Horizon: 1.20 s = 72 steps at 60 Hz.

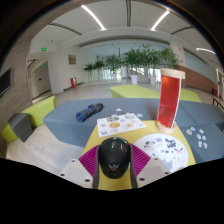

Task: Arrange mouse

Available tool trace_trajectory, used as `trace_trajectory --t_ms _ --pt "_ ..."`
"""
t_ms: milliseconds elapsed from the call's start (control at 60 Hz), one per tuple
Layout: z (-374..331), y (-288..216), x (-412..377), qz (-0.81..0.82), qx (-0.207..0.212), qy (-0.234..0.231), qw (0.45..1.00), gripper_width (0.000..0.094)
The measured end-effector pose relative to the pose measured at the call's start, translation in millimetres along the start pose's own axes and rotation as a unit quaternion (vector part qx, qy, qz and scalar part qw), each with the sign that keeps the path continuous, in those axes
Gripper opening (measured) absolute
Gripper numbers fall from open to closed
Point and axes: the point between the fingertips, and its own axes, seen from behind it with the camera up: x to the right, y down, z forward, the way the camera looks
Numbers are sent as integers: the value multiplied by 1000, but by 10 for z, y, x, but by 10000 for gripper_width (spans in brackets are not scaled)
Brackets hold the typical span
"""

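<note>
A black computer mouse (114,158) sits between my gripper's (114,165) two fingers, its front facing me. Both magenta pads (88,160) press against its sides, so the fingers are shut on it. The mouse is held above a yellow table (150,133). The mouse's underside is hidden, so I cannot tell if it touches the table.
On the yellow table beyond the mouse lie a white paper sheet with small items (121,124) and another sheet (168,146). A tall red-and-white stand (170,98) rises at the right. A dark object (90,112) lies on the grey surface to the left.
</note>
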Motion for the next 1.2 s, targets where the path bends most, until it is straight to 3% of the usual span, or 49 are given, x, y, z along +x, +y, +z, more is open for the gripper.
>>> trace_trajectory --t_ms 100,167,233,367,483,550,700,800,983,1200 --pt "-144 -675 326 -23 54 28 998 408" --pt "-146 -852 804 -24 68 67 995 406" --pt "-33 -732 1175 -7 46 90 995 404" --pt "245 32 1699 33 -30 112 993 402" --pt "364 475 1824 61 -68 108 990 406" --pt "379 479 1826 62 -63 104 991 407" --pt "352 491 1835 29 -86 110 990 581" --pt "110 397 1801 27 -82 123 989 861" --pt "-735 33 1138 45 -38 96 994 842" --pt "-1615 125 343 5 -19 80 997 846"
